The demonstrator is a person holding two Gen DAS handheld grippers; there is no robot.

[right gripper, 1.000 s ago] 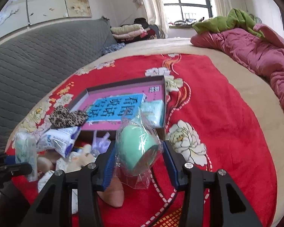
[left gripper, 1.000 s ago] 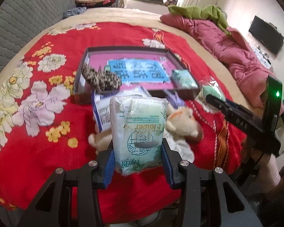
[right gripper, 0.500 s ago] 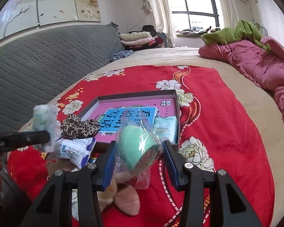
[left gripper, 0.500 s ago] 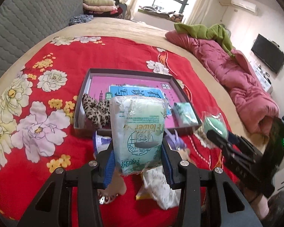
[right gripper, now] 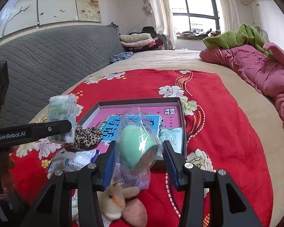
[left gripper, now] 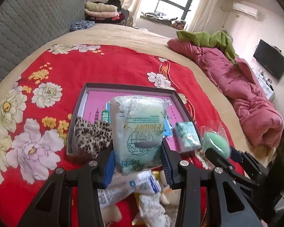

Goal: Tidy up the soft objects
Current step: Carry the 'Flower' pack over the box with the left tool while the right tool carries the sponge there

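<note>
A: What takes up most of the view?
B: A bed under a red floral blanket, with a pink quilt heaped along its right side and a green garment on the quilt's far end.

A: And on the blanket?
B: A shallow dark tray with a pink and blue printed sheet in it. A leopard-print cloth lies in its near left corner, a small mint tissue pack in its near right corner.

A: What does the left gripper have?
B: An upright tissue pack, green print on clear wrap, clamped between the blue pads at about half width. It hangs above the tray's near edge.

A: The right gripper?
B: Also about half closed, pressing on a mint green sponge inside a crinkled clear bag, just off the tray's near right corner.

A: What lies below them?
B: Near the tray, loose on the blanket: a white and blue packet, a small beige plush toy, and a pink soft piece touching it.
</note>
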